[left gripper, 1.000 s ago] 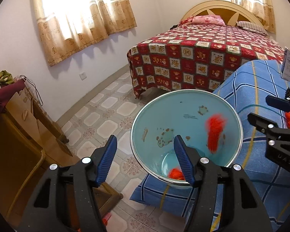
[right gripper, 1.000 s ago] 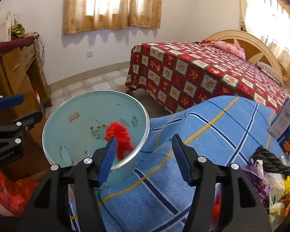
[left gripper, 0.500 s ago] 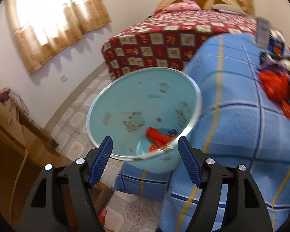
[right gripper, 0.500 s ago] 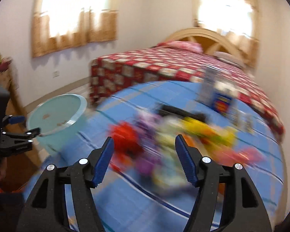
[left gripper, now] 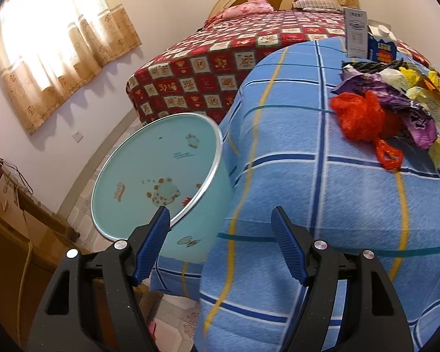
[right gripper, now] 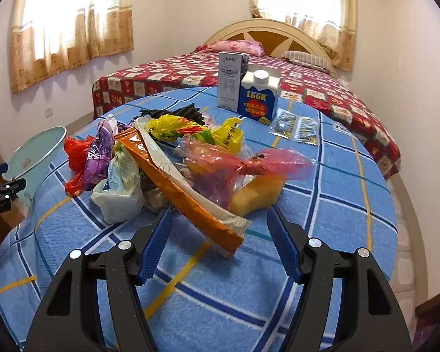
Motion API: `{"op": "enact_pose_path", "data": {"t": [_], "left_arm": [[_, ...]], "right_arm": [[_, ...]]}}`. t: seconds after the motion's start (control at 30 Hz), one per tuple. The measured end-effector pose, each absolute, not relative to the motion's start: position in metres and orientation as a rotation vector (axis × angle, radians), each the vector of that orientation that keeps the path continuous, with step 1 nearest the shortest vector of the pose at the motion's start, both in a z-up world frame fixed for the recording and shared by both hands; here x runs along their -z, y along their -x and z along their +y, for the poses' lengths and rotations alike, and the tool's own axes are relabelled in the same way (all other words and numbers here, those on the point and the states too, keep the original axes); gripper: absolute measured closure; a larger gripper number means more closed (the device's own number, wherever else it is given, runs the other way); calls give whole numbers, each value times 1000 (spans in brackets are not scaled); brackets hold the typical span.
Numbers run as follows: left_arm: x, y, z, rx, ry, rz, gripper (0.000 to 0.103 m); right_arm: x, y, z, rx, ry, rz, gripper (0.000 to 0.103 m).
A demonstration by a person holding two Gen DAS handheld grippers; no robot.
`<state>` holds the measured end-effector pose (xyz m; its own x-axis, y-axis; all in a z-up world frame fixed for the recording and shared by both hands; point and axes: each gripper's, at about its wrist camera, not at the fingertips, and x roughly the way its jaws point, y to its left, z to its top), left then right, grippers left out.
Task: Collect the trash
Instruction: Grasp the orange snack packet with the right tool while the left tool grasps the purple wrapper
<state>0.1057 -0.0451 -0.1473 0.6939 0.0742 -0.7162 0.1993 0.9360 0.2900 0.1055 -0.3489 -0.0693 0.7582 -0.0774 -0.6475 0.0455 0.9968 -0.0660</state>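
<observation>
left wrist view, landmark: the blue checked blanket (left gripper: pixel 322 205) is covering a raised surface, its underside not showing.
left wrist view, left tool (left gripper: pixel 221 245): it is hanging spread, nothing between its blue pads, over the blanket's near edge.
left wrist view, bin: the pale blue bin (left gripper: pixel 161 184) is sitting just beside the blanket's left edge, tilted toward the camera, with a bit of red showing inside.
left wrist view, trash: the red net bag (left gripper: pixel 363 117) is lying on the blanket's far right part, touching the heap of bags (left gripper: pixel 410 99).
right wrist view, right tool (right gripper: pixel 218 249): it is hanging spread and empty over the blanket (right gripper: pixel 337 199), near the heap.
right wrist view, trash: the orange wrapper (right gripper: pixel 179 184) is lying across the heap in the blanket's middle, its end reaching between the pads without touching them; the yellow sponge (right gripper: pixel 255 190) is lying just right of it.
right wrist view, cartons: the blue carton (right gripper: pixel 259 96) and the white box (right gripper: pixel 230 80) are standing upright at the blanket's far edge.
right wrist view, bin: the bin (right gripper: pixel 35 152) is showing off the blanket's left edge.
</observation>
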Motion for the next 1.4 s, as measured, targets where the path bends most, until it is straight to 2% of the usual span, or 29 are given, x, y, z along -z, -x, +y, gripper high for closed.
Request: {"op": "enact_pose_path", "data": {"t": [0.03, 0.1, 0.23, 0.37, 0.7, 1.0, 1.4], "left_arm": [[147, -106, -47, 72, -365, 805, 32], [146, -106, -50, 72, -366, 806, 32], [144, -106, -52, 74, -361, 806, 32], [141, -105, -54, 82, -360, 802, 32], [130, -101, -63, 111, -353, 782, 32], [112, -96, -103, 171, -321, 746, 32], [99, -89, -180, 282, -321, 708, 32]], "right_arm": [[71, -109, -349, 52, 49, 718, 38], [74, -113, -351, 27, 45, 739, 61], [76, -111, -347, -17, 39, 757, 74], [72, -101, -340, -55, 32, 739, 91], [44, -81, -324, -84, 8, 652, 94], [18, -62, -334, 34, 14, 550, 94], [35, -48, -392, 217, -45, 569, 94]]}}
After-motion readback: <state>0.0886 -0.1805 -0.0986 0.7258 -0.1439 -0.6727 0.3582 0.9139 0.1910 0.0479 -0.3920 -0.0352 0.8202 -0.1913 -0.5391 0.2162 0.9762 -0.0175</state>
